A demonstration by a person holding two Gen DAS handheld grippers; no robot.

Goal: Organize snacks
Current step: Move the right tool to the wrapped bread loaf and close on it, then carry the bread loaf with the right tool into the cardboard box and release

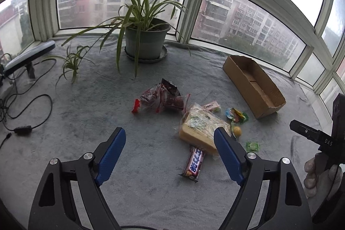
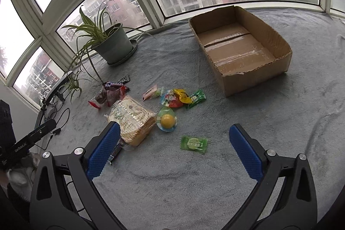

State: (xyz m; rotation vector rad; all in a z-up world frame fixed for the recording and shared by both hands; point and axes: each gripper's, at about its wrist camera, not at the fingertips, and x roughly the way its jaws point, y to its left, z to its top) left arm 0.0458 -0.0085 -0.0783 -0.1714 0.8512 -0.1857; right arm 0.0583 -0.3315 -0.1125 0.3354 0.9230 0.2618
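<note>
Several snacks lie on the grey cloth: a wrapped sandwich bread [image 1: 200, 128] [image 2: 133, 120], a chocolate bar [image 1: 194, 163], red-brown packets [image 1: 161, 96] [image 2: 110, 94], a yellow jelly cup [image 2: 167, 120], a green candy [image 2: 194, 143] [image 1: 252, 146], and small colourful sweets [image 2: 179, 98] [image 1: 236, 114]. An open cardboard box [image 2: 241, 49] [image 1: 254, 85] stands empty at the right. My left gripper [image 1: 170, 139] is open above the cloth, near the bread. My right gripper [image 2: 174, 135] is open above the green candy and jelly cup.
A potted spider plant [image 1: 146, 40] [image 2: 112, 44] stands by the windows. A lamp and cables [image 1: 25, 87] lie at the far left. The other gripper and a hand show at the right edge of the left view [image 1: 319, 143].
</note>
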